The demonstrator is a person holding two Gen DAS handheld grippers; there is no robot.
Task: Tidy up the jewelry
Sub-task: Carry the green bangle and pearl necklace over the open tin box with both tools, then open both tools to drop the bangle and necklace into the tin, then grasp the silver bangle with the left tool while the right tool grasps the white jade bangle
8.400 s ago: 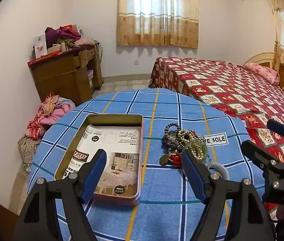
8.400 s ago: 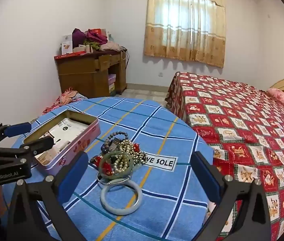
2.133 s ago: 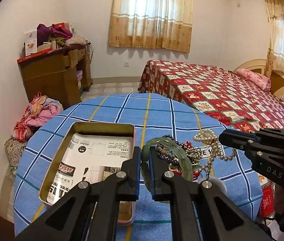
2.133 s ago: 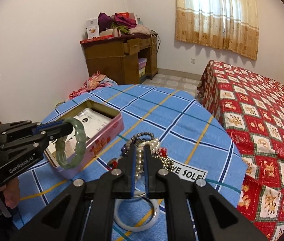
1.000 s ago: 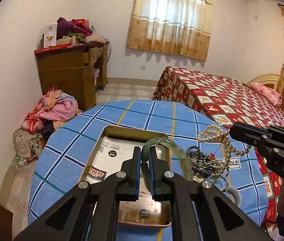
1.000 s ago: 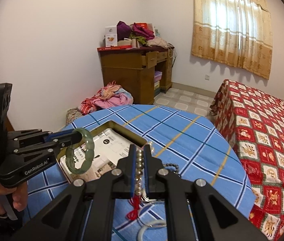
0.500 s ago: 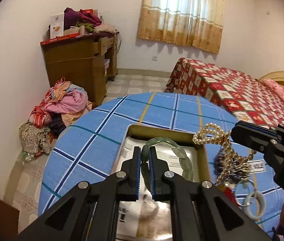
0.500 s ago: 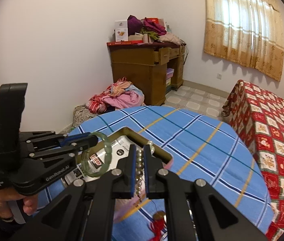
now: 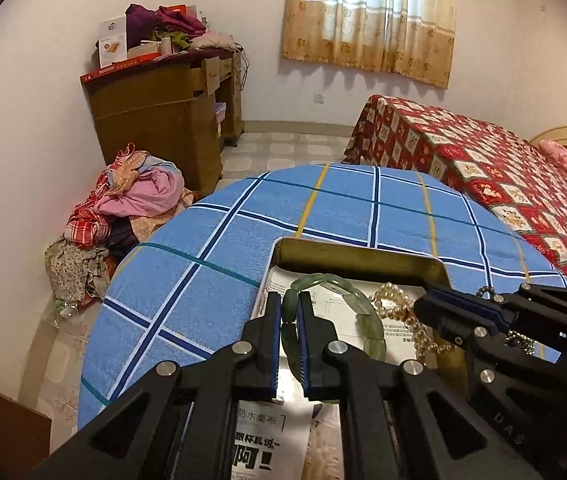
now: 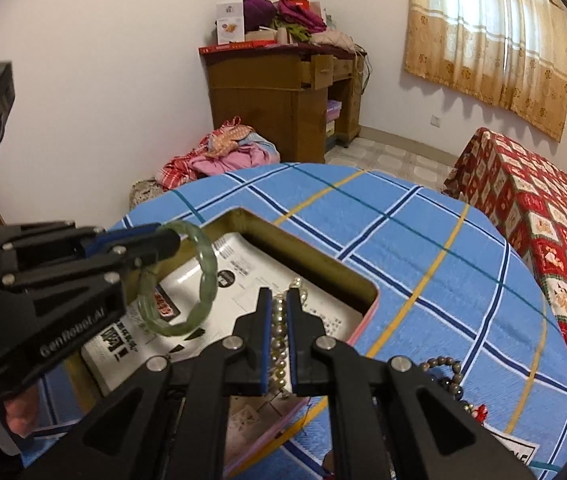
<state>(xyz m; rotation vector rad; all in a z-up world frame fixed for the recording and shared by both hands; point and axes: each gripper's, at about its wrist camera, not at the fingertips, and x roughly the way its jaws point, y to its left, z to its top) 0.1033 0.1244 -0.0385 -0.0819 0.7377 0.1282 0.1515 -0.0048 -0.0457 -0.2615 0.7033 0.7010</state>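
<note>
My left gripper (image 9: 288, 309) is shut on a green jade bangle (image 9: 357, 306) and holds it over the open pink tin box (image 9: 357, 251). The bangle also shows in the right wrist view (image 10: 207, 266), hanging from the left gripper (image 10: 163, 240). My right gripper (image 10: 278, 300) is shut on a pearl necklace (image 10: 279, 344), which hangs into the tin (image 10: 319, 268). In the left wrist view the pearls (image 9: 401, 312) dangle from the right gripper (image 9: 423, 308) above the paper lining the tin.
A dark bead bracelet (image 10: 449, 376) and more jewelry lie on the blue checked tablecloth (image 10: 423, 240) right of the tin. A wooden desk (image 9: 163, 120), a clothes pile (image 9: 131, 208) and a red bed (image 9: 483, 160) stand beyond the round table.
Both grippers have moved left from the jewelry pile to over the tin and lowered, still carrying the bangle and the pearls.
</note>
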